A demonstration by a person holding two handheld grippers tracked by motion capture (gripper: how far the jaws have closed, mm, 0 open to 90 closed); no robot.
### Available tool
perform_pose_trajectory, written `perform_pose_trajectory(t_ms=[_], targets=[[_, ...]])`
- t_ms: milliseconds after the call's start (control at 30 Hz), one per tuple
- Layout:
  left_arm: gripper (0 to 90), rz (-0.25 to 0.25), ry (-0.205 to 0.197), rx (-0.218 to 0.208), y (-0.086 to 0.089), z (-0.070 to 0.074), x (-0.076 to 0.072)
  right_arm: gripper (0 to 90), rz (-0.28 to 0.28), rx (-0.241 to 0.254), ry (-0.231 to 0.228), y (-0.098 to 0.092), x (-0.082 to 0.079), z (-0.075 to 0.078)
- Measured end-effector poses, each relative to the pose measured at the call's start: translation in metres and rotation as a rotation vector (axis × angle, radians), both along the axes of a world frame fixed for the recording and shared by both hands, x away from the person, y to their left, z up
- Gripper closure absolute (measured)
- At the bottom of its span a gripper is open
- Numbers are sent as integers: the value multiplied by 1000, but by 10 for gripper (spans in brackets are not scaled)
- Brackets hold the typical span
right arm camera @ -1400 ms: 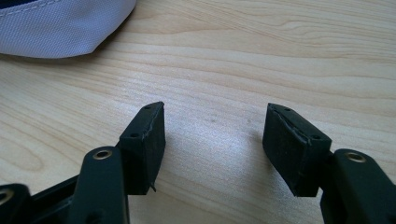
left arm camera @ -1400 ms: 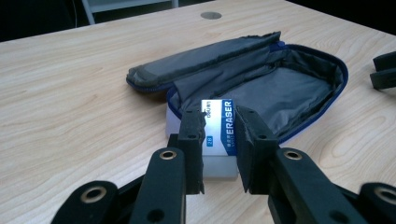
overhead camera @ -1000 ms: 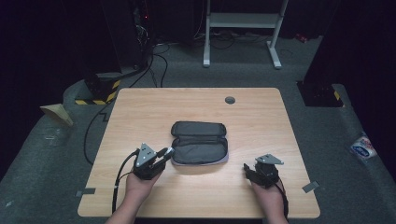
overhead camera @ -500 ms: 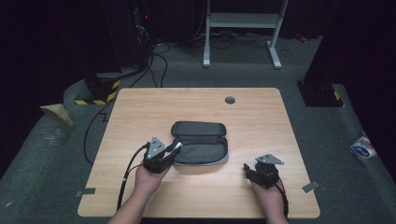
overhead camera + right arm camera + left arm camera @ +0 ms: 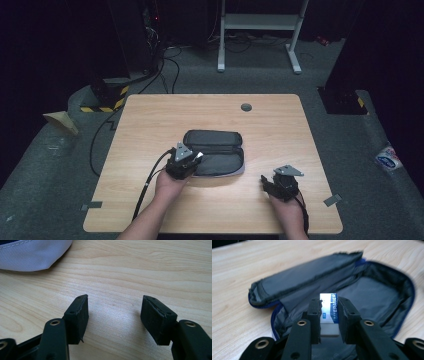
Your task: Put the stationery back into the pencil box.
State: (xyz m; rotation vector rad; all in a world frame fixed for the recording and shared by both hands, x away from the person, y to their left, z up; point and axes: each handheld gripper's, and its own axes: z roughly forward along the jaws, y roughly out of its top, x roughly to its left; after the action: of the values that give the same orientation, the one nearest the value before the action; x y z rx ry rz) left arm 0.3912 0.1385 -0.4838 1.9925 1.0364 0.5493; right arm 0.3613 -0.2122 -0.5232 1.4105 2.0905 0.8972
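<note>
Where the wooden table [image 5: 150,125] is counted over, it bears one pouch [image 5: 215,152], one eraser [image 5: 329,308] and two grippers, one per hand.

Pouch: one, dark grey fabric, oblong with rounded ends, unzipped and lying open near the table's middle; blue zip edging along the rim; lining smooth and grey; a pale grey outer corner [image 5: 30,255] shows in the right gripper view.

Eraser: one, white block in a blue-and-white sleeve printed ERASER, held over the pouch's open interior.

Left gripper [image 5: 329,315]: one, jaws drawn in narrowly and clamped on both sides of the eraser; in the high view it [image 5: 184,161] sits at the pouch's left front corner, black cable trailing back along the forearm.

Right gripper [image 5: 113,317]: one, jaws spread wide, nothing between them, bare wood grain beneath; in the high view it [image 5: 280,182] lies near the table's front edge, right of the pouch and apart from it.

Jaws: black, blocky, with flat pads and brass-coloured rivets.

Table: one, light wood, rounded corners, one dark round grommet [image 5: 246,107] toward the far edge.
</note>
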Motion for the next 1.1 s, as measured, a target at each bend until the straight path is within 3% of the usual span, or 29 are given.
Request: perform_pose_trajectory(t_ms=[167,367,467,600,833,1100], targets=[[729,19,48,93,-3,-11,5,390,1,0,-2,0,0,0],[726,36,40,114,-2,-11,6,391,-2,-1,0,0,0,0],[723,41,40,109,-2,-10,6,390,-2,0,0,0,0,0],[631,53,25,90,-1,-7,6,390,-2,-1,0,0,0,0],[562,52,26,62,-1,-5,7,390,-3,-1,0,0,0,0],[443,14,46,-16,3,2,9,390,-4,0,0,0,0,0]])
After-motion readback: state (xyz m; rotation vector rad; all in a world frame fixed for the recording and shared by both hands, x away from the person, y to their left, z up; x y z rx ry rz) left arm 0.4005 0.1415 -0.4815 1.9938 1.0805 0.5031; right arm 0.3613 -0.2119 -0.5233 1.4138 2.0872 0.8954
